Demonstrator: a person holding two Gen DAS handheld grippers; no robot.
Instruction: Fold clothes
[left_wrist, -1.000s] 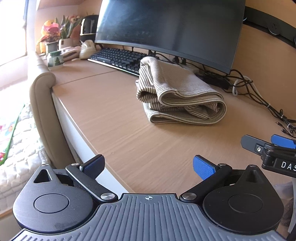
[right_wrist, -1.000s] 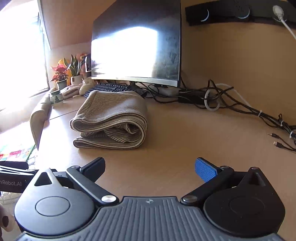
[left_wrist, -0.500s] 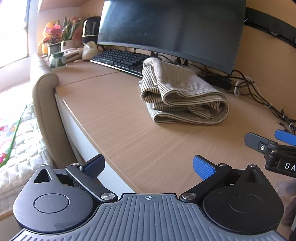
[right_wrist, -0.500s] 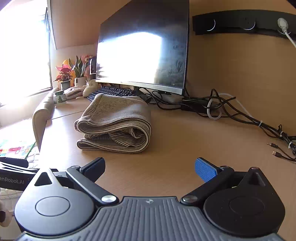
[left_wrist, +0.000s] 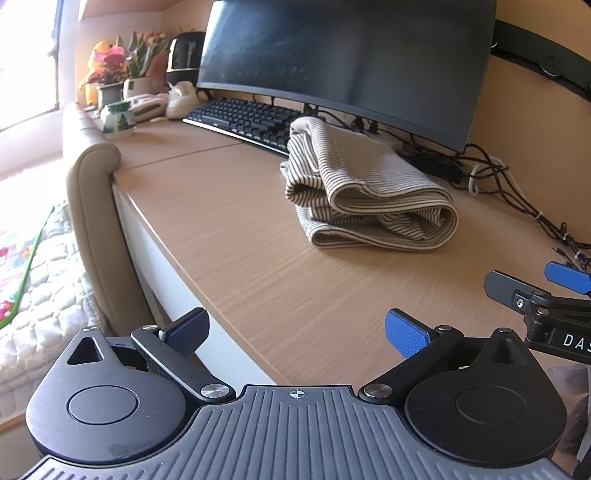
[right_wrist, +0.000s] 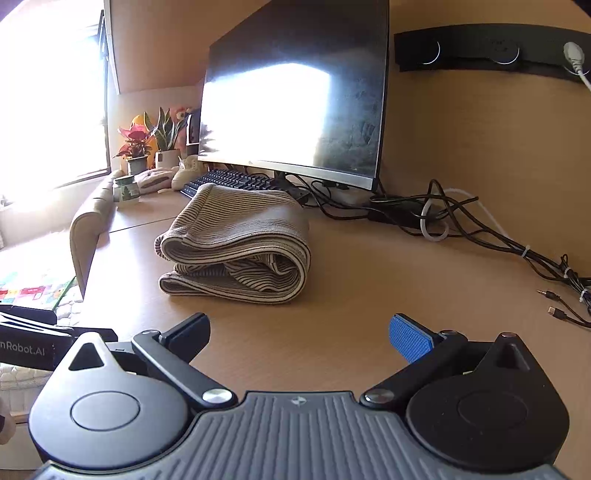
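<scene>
A beige striped garment (left_wrist: 365, 192) lies folded in a thick bundle on the wooden desk (left_wrist: 240, 236), in front of the monitor; it also shows in the right wrist view (right_wrist: 240, 240). My left gripper (left_wrist: 295, 332) is open and empty, held back over the desk's front edge, well short of the garment. My right gripper (right_wrist: 299, 332) is open and empty, low over the desk in front of the garment. The right gripper's fingers (left_wrist: 517, 291) show at the right edge of the left wrist view.
A monitor (left_wrist: 351, 66) and keyboard (left_wrist: 243, 114) stand behind the garment. Tangled cables (right_wrist: 480, 229) lie at the back right. Plant pots (left_wrist: 110, 88) and a mug (left_wrist: 118, 120) sit at the far left. A padded bed edge (left_wrist: 92, 221) adjoins the desk's left side.
Both grippers have drawn back and risen slightly from the garment, which now sits a little farther away. The garment has not moved and both grippers stayed open.
</scene>
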